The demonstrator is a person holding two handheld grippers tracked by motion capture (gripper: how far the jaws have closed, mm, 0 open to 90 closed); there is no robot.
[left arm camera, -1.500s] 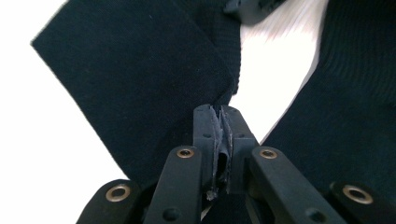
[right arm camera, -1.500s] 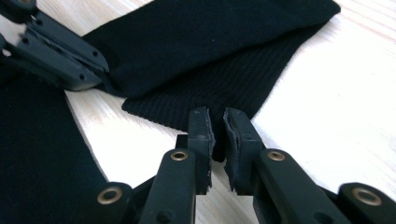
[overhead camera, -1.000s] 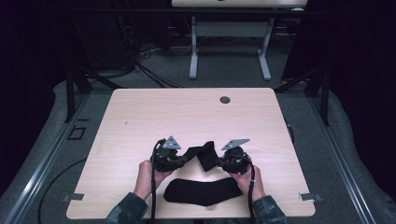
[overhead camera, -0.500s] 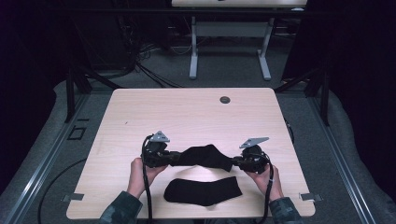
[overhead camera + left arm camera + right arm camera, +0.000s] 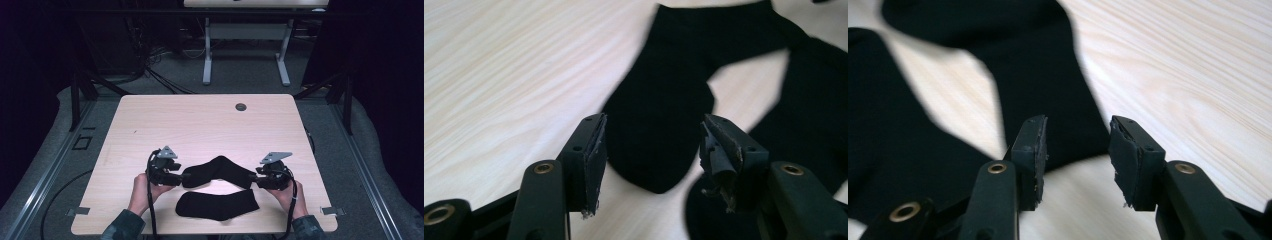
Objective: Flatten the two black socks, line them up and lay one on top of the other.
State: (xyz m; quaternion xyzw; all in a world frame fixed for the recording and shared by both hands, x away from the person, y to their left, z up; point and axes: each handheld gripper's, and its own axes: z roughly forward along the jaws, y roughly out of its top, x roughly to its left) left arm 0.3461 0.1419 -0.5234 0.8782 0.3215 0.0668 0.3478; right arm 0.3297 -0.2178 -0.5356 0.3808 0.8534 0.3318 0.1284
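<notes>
Two black socks lie on the counter, toward its near edge. The upper sock is stretched out flat, just beyond the lower sock, with a strip of bare wood between them. The left claw is seen spread at one end of the upper sock, gripping nothing; the right claw is likewise spread at the other end. If the socks are to be paired, the upper sock is best pinched again at both ends and lowered squarely over the lower sock, edges matched. Ample open wood is left beyond the upper sock; little room remains between the lower sock and the counter's near edge.
</notes>
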